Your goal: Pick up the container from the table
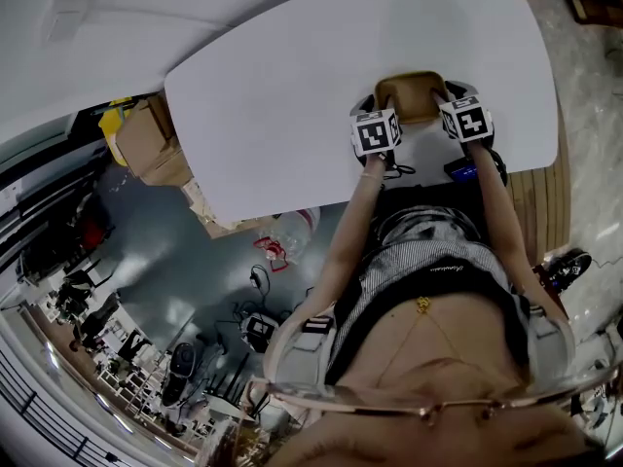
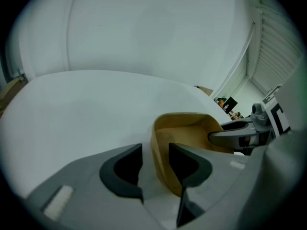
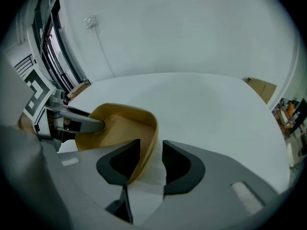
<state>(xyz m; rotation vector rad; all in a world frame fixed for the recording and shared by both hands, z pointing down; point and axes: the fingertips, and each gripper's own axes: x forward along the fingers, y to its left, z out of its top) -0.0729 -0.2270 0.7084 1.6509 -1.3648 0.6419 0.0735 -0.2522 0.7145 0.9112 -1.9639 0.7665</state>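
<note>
A shallow tan container (image 1: 413, 95) with rounded corners and thin smooth walls is seen on a white, round-cornered table (image 1: 292, 115), close to the edge nearest the person. It is flanked by both tools: the left gripper (image 1: 382, 115) is placed at its left side and the right gripper (image 1: 454, 105) at its right side, each topped by a cube with black-and-white square markers.

In the left gripper view, the dark jaws of the left gripper (image 2: 154, 153) are held apart, and the left wall of the container (image 2: 192, 133) is straddled by them. The wall lies against the inner jaw, while a strip of white table is seen between it and the outer jaw. The far wall is reached by a grey finger of the right gripper (image 2: 237, 135).

In the right gripper view the same arrangement is mirrored. The jaws of the right gripper (image 3: 150, 150) are spread, and the right wall of the container (image 3: 120, 128) is taken between them (close to the inner jaw, with a gap on the outer side). The left gripper (image 3: 72, 122) is visible across the container.

Whether the base is raised off the table cannot be told. Brown cardboard boxes (image 1: 146, 139) are seen on the floor beside the table.
</note>
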